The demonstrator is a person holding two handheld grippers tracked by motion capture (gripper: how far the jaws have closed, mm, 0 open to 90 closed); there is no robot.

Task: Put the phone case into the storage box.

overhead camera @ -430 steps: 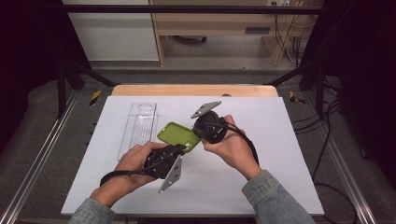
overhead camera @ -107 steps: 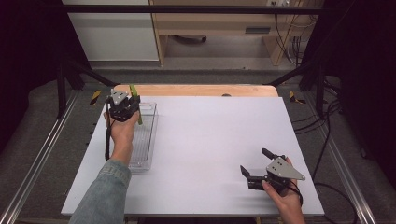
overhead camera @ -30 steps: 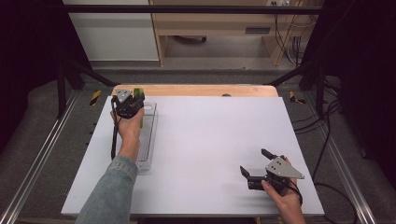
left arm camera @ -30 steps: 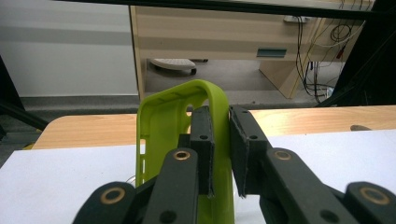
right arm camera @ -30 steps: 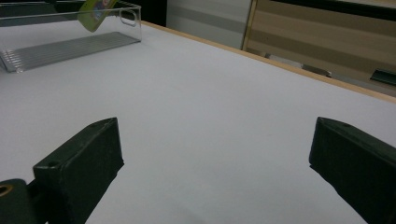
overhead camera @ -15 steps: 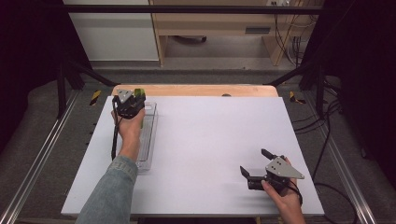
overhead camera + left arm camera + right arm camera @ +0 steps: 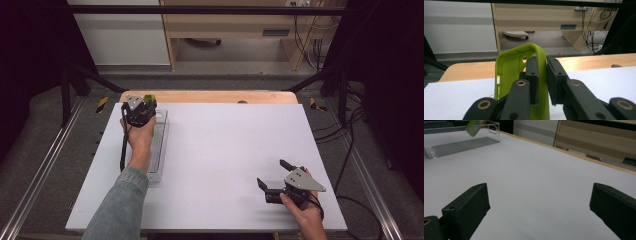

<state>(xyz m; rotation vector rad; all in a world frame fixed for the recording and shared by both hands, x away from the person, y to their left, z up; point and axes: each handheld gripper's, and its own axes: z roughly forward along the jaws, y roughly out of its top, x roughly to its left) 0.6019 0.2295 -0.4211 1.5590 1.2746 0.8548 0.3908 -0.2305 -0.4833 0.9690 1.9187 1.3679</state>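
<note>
A lime-green phone case (image 7: 511, 70) stands upright between the jaws of my left gripper (image 7: 542, 77), which is shut on its side wall. In the high view that left gripper (image 7: 142, 106) holds the green phone case (image 7: 149, 98) over the far end of a clear plastic tray (image 7: 159, 150) at the table's left. My right gripper (image 7: 272, 174) rests low at the front right of the white table (image 7: 225, 145), jaws wide open with nothing between them. From the right gripper (image 7: 539, 205) view, the clear tray (image 7: 456, 141) and the green case (image 7: 475, 127) lie far off.
A wooden strip (image 7: 210, 96) runs along the table's far edge. Metal rails (image 7: 40, 170) flank the table on both sides. Cables (image 7: 350, 150) hang at the right. A wooden desk (image 7: 536, 22) stands beyond the table.
My left gripper has carried the green case from the table's middle to the far end of the tray, creeping slightly farther in the last second. The right gripper has stayed still, open.
</note>
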